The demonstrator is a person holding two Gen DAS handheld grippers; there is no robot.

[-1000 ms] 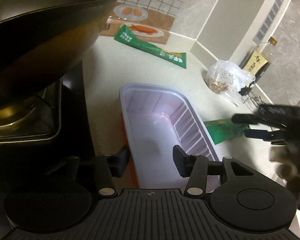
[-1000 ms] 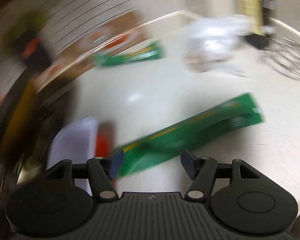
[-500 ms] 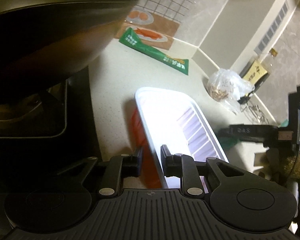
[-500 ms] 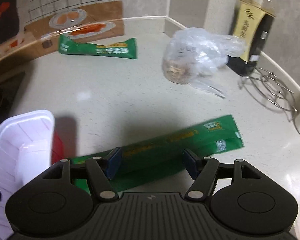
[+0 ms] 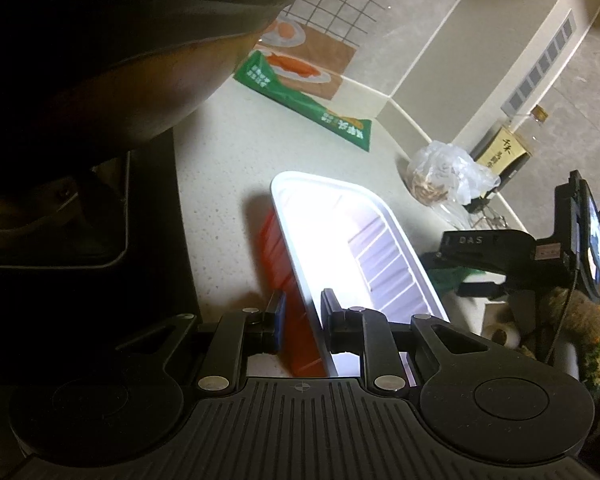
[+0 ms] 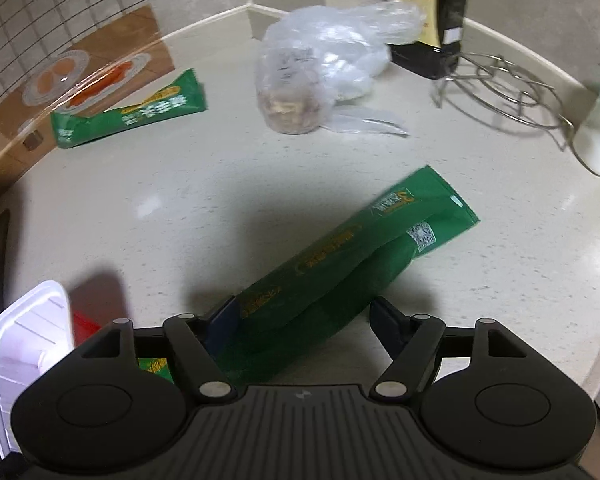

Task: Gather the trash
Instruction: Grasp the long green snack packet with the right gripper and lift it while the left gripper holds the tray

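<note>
left gripper [image 5: 300, 310] fingers have just clamped together on the white tray's [image 5: 384, 216] near wall. right gripper [image 6: 302, 316] fingers, apart and just been widening, are straddling the green wrapper [image 6: 340, 264] on the bench [image 6: 220, 184], probably not pinching yet. second wrapper [image 6: 128, 116] is lying farther back.

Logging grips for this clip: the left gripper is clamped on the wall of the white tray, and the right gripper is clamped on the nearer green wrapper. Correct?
Not quite. The right gripper is open: in the right wrist view its jaws, just opening, straddle the nearer green wrapper without pressing it. The left gripper is clamped on the white tray wall, as stated.
</note>
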